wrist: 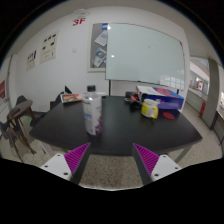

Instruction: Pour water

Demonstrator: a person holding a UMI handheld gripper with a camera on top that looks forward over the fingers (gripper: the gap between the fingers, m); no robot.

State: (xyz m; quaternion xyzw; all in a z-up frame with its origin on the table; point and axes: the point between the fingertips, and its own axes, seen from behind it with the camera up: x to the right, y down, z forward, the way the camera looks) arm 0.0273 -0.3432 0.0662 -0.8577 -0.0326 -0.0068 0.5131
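Observation:
A clear plastic water bottle (93,112) with a white cap stands upright near the front edge of a dark table (120,128). My gripper (111,158) is open and empty, with its purple pads (76,156) wide apart. It hangs over the speckled floor, short of the table. The bottle stands beyond the fingers, a little left of the midline. A small yellow and white object (149,108), perhaps a cup, sits on the table to the right of the bottle.
A blue box (163,98) stands at the table's far right. A reddish item (72,97) lies at its far left. A chair (20,125) stands left of the table. A whiteboard (140,55) hangs on the back wall.

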